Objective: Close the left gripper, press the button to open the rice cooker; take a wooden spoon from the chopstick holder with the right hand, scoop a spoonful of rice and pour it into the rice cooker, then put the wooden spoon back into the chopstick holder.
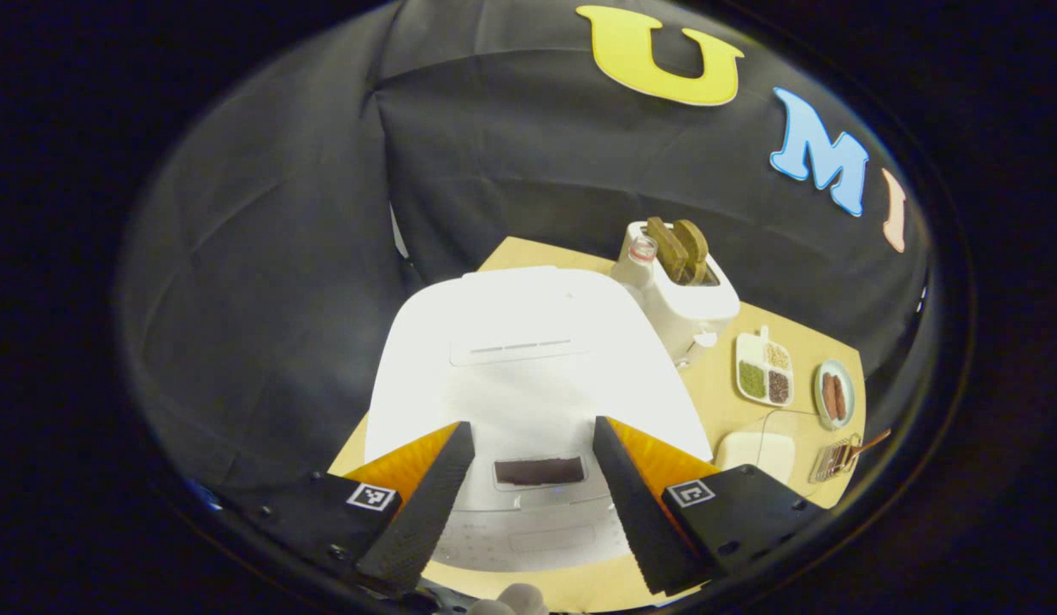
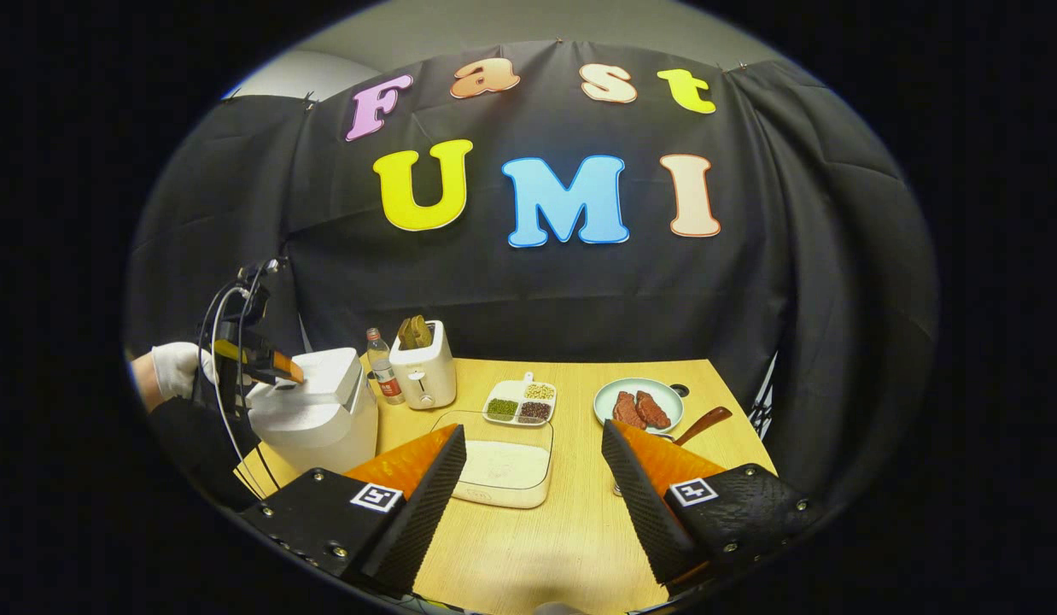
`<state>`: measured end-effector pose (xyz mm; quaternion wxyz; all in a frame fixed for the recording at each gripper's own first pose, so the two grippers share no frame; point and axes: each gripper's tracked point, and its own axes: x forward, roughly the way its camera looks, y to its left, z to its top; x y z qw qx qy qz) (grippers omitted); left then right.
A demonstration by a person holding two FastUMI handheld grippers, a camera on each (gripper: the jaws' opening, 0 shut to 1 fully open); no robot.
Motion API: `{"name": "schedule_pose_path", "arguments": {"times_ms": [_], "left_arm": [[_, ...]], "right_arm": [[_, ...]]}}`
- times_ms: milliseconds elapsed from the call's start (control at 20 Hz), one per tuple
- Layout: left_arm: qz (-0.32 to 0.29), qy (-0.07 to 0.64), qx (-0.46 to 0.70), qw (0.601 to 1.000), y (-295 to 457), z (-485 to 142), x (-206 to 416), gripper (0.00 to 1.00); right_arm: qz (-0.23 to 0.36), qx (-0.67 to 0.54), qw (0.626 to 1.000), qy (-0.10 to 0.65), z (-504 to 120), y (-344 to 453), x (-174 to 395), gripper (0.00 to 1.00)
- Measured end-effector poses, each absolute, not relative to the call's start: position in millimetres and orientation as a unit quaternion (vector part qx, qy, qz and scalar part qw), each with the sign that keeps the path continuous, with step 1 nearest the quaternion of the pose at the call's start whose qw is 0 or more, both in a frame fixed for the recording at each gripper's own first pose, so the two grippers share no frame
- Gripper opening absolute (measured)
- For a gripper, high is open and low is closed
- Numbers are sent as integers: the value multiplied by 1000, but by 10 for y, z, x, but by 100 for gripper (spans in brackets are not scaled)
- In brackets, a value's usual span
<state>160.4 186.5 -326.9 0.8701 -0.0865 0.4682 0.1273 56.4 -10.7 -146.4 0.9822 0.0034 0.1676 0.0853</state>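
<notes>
Fingers of the left gripper (image 1: 533,495) stand wide apart in the left gripper view, tilted down over the front of the white rice cooker (image 1: 528,359), whose lid is down. Between the fingers lies the cooker's dark display panel (image 1: 539,471), with the fingers above it; contact cannot be told. Beyond the cooker stand a white toaster (image 1: 686,299) with two brown slices upright in it and a bottle (image 1: 638,260) just beside it.

In the right gripper view the right gripper (image 2: 533,487) is likewise spread wide, holding nothing, level above the wooden table (image 2: 571,530). Just ahead of its fingers lies a clear container of rice (image 2: 503,465). Near its right finger a wooden spoon's handle (image 2: 703,423) slants up; the chopstick holder itself is mostly hidden behind that finger. Farther back are a divided dish of grains (image 2: 520,401) and a plate of meat (image 2: 638,403). At the left, a gloved hand (image 2: 177,367) holds the other gripper over the cooker's top. Label writing on the bottle is too small to read.
</notes>
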Motion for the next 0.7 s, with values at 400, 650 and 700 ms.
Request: {"name": "schedule_pose_path", "arguments": {"times_ms": [400, 650, 700], "left_arm": [[111, 467, -73, 874, 1794, -3380, 1579, 100], [98, 445, -59, 888, 1715, -3360, 1615, 99], [97, 441, -67, 890, 1692, -3346, 1604, 99]], "right_arm": [[82, 18, 983, 164, -1442, -93, 561, 98], [87, 27, 980, 178, -1508, -64, 531, 98], [86, 23, 980, 175, -1485, -70, 530, 98]]}}
